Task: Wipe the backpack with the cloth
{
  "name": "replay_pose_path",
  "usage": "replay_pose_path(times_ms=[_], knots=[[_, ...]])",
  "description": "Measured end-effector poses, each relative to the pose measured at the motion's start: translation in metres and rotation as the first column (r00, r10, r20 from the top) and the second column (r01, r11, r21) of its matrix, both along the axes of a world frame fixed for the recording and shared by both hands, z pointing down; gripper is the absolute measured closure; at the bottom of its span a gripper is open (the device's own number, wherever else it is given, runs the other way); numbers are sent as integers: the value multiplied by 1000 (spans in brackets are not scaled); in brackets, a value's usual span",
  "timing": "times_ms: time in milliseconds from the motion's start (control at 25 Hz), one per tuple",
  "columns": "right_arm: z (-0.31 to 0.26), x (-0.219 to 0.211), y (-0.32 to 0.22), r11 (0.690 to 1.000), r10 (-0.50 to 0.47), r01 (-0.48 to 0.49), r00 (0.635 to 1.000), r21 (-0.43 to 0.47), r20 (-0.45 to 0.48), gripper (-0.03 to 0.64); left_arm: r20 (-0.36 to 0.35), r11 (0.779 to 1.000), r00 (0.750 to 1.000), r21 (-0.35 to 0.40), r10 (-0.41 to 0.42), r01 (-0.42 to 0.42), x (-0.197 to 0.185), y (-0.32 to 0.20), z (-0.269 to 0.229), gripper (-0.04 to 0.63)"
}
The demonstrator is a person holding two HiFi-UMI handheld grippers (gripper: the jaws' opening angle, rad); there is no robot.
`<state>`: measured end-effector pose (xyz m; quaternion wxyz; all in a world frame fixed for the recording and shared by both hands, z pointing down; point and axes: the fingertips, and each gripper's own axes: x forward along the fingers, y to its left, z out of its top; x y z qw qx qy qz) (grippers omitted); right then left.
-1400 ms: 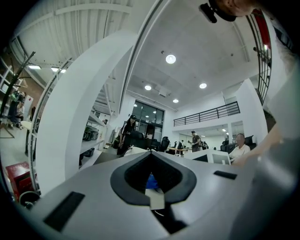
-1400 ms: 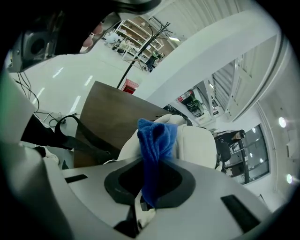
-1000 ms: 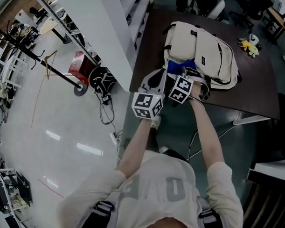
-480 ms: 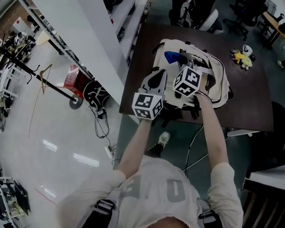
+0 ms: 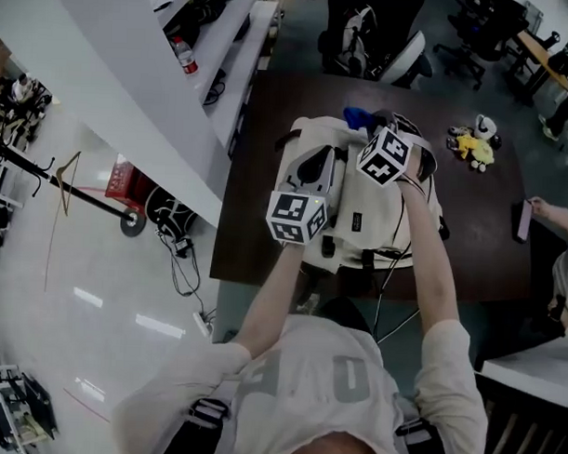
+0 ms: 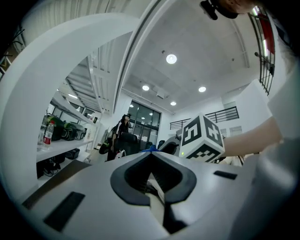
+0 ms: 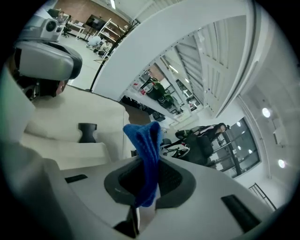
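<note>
A cream backpack (image 5: 382, 225) lies on the dark brown table (image 5: 479, 247). My right gripper (image 5: 373, 124) is over the pack's far end, shut on a blue cloth (image 5: 358, 115). In the right gripper view the cloth (image 7: 147, 145) sticks up out of the shut right gripper (image 7: 145, 187), with the backpack (image 7: 70, 122) to the left behind it. My left gripper (image 5: 315, 155) rests on the pack's left side. In the left gripper view the left gripper (image 6: 152, 180) is shut, with a pale strip of the pack pinched between its jaws.
A yellow soft toy (image 5: 473, 146) lies at the table's far right. Another person's hand holding a phone (image 5: 526, 219) reaches in at the right edge. Office chairs (image 5: 406, 58) stand behind the table. A white shelf unit with a bottle (image 5: 183, 55) runs along the left.
My right gripper has carried the blue cloth across the backpack from its near part to its far end. The left gripper has come onto the pack's left side.
</note>
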<state>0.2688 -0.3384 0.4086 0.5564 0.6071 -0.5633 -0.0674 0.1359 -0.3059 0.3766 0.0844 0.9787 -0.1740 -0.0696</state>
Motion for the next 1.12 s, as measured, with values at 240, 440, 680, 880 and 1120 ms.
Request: replay_pose_path(times_ms=[240,440,680,880,1120], knots=[[72,9,-36,985,-93,100,994,-143,51,575,99,996,992,-29,-76,79,14,-20,27,592],[96,7,-49,959,-184,184,983,-216,20,575,131,989,982,-24,-139,143,19,-31,36,592],[99,4,-45,947,-227,221,974,-232,2,577,136,985,977,-16,-166,169,18,-34,39,592],[97,-9,-34,942,-249,236,968,-238,-28,577,118,987,980,-25,-157,161,16,-34,39,592],[92,-23,-14,958,-213,202,976,-202,-34,577,105,990,986,-35,-131,135,16,-32,40,592]])
